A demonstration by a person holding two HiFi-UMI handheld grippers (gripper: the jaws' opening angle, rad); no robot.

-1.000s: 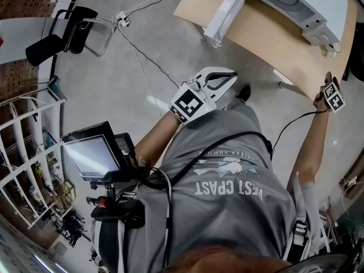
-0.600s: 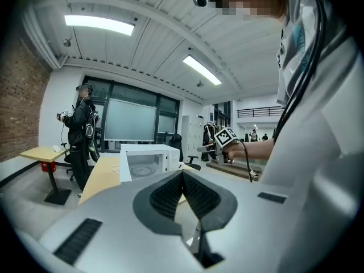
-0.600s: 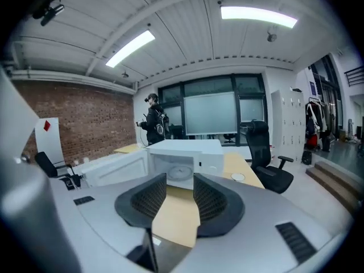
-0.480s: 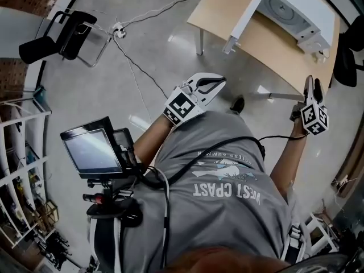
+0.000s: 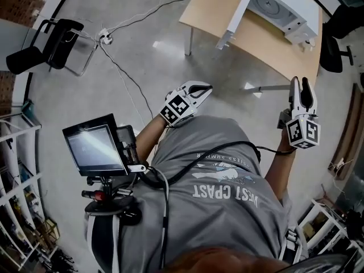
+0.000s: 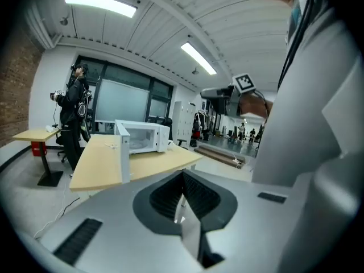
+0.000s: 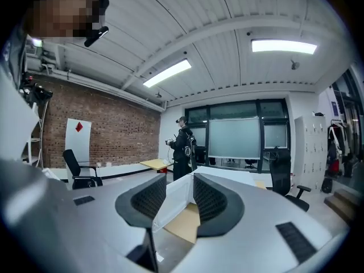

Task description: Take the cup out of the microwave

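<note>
Both grippers have drawn back from the microwave (image 5: pixel 281 1), which is now well apart from them on its table (image 5: pixel 267 36). The left gripper (image 5: pixel 207 87) has its jaws meeting at the tips and is empty. The right gripper (image 5: pixel 301 85) has its jaws apart and holds nothing. The microwave door (image 5: pixel 233 17) stands open, but I cannot make out the cup in any view. Only the gripper views show a person (image 7: pixel 183 147) standing beyond the microwave. Bare floor (image 5: pixel 227 67) lies before it.
</note>
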